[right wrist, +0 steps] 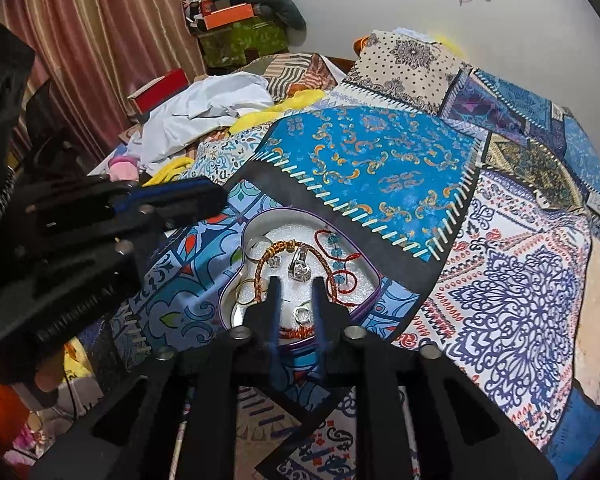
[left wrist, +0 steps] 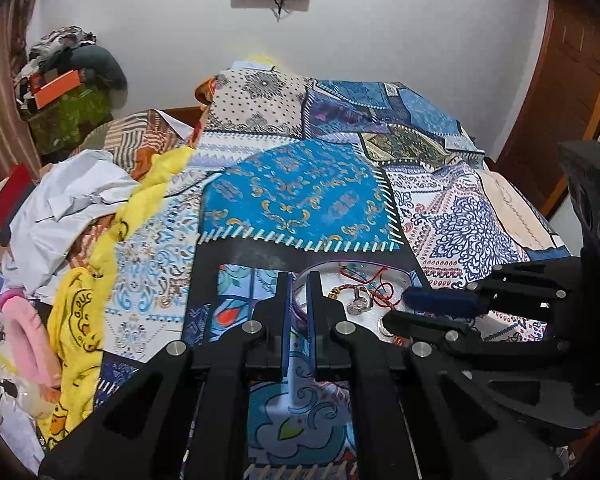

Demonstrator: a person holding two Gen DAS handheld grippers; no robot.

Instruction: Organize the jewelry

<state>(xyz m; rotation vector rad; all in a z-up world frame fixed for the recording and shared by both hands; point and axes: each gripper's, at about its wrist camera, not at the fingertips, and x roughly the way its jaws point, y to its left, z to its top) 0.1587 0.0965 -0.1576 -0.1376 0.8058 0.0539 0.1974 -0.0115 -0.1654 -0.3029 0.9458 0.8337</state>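
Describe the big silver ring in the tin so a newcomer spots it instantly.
On the patchwork bedspread lies a heart-shaped tin lined with white foam. Near its middle, beyond the right gripper, stands the silver ring: chunky and metallic, unlike the red and orange cord bracelets around it.

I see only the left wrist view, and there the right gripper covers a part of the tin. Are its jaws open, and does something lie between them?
Observer: Yes. The right gripper has its jaws apart, and a small silver ring lies between the fingers, not pressed by the pads.
Operator: Which shape has the tin? My own fingers hide its near side.
Observer: The tin is heart-shaped, with a purple rim.
Operator: Does my left gripper hold something?
Observer: In the right wrist view the left gripper is shut, to the left of the tin, and nothing shows between its pads.
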